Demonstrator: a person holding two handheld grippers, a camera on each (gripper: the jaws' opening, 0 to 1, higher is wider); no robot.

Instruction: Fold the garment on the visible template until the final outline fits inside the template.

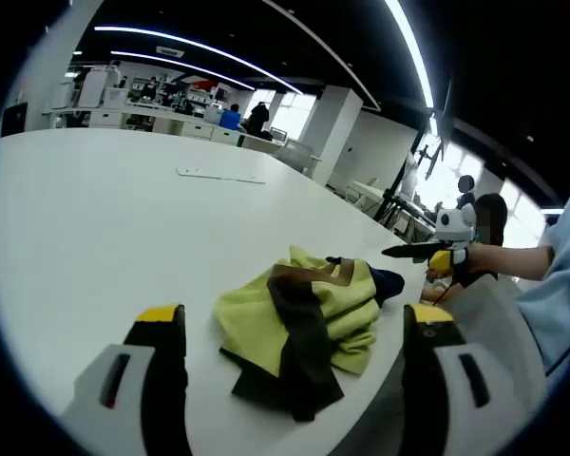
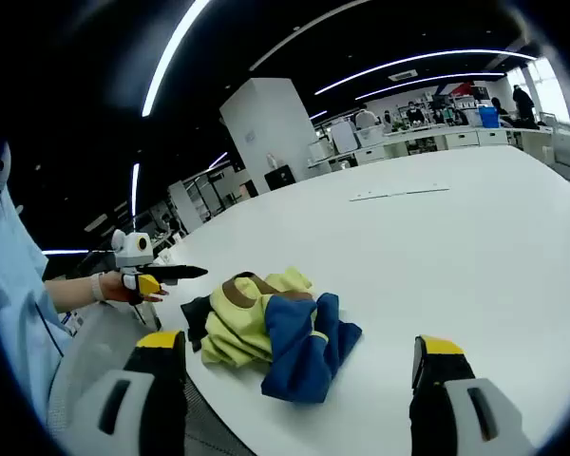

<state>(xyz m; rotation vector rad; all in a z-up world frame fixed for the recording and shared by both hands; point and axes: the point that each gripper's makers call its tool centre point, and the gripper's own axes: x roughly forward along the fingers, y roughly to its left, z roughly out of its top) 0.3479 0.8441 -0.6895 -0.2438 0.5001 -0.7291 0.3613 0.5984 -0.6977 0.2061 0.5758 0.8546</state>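
Both tools open and empty above a white table [image 1: 95, 237], crumpled garment ahead.

Left tool [image 1: 294, 332] spread wide, touching nothing; yellow-green, brown and dark garment [image 1: 299, 328] bunched near the table edge, between and just beyond its jaws. Right tool [image 2: 299, 356] equally wide apart, gripping nothing; same garment [image 2: 271, 332], showing blue, heaped just beyond its jaws.

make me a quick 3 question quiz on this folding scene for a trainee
1. True or false: the garment lies flat and spread out on the white table.
2. Which colours show on the garment? A. red and white B. yellow-green, blue and brown C. all black
3. Fill in: the left gripper and right gripper both have their jaws ____.

Key: 1 false, it is crumpled; 2 B; 3 open.
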